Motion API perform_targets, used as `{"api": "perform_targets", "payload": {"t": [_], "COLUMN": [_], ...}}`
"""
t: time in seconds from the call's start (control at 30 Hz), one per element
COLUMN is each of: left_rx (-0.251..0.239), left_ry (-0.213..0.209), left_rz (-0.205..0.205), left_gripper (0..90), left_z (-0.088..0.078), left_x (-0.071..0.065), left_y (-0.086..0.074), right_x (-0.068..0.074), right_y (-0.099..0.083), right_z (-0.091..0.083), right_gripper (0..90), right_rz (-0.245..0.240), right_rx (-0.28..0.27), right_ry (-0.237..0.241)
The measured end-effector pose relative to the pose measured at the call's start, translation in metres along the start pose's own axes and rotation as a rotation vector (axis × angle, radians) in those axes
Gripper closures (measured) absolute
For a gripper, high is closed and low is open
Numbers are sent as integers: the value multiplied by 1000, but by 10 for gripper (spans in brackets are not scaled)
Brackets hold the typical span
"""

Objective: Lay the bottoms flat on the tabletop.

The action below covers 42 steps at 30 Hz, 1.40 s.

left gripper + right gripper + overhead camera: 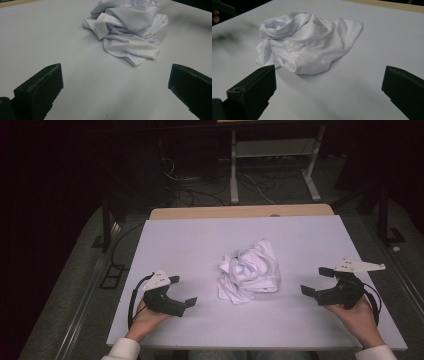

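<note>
A crumpled white cloth (249, 271) lies bunched in the middle of the white table (200, 240). My left gripper (183, 291) rests near the table's front left, jaws wide apart and pointing at the cloth, with nothing between them. My right gripper (315, 281) sits at the front right, also open and empty, facing the cloth from the other side. In the left gripper view the cloth (130, 30) lies ahead of the gripper (115, 85), well beyond the jaw tips. The right gripper view shows the cloth (307, 42) ahead and a little left of the gripper (328, 85).
A wooden strip (240, 212) runs along the table's far edge. Beyond it stand a white metal frame (272, 165) and cables (200, 190) on the dark floor. Bare table surface surrounds the cloth on all sides.
</note>
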State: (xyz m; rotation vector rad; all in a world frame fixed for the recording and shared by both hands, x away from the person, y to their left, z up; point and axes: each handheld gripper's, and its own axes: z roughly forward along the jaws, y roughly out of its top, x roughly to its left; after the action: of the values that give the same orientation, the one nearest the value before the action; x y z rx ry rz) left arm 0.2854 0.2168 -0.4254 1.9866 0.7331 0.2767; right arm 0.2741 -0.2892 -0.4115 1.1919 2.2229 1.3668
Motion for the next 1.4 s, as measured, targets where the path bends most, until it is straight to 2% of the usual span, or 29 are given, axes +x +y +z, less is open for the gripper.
{"api": "perform_targets", "payload": {"t": [0.2, 0.47, 0.6, 0.67, 1.0, 1.4], "left_rx": [12, 19, 13, 15, 15, 27], "left_ry": [-9, -13, -53, -55, -50, -42], "left_rz": [12, 19, 5, 12, 9, 2], "left_gripper": [0, 0, 0, 0, 0, 0], "left_z": [0, 1, 4, 5, 13, 30], "left_x": [0, 3, 4, 4, 9, 16], "left_y": [7, 19, 25, 28, 39, 52], "right_x": [2, -2, -4, -7, -12, -14], "right_y": [10, 15, 18, 20, 34, 57], "right_z": [3, 9, 13, 16, 21, 33], "right_gripper": [0, 0, 0, 0, 0, 0], "right_rz": [-20, -12, -9, -3, -13, -42], "right_rx": [15, 19, 30, 28, 38, 63], "right_ry": [7, 13, 17, 36, 33, 36]}}
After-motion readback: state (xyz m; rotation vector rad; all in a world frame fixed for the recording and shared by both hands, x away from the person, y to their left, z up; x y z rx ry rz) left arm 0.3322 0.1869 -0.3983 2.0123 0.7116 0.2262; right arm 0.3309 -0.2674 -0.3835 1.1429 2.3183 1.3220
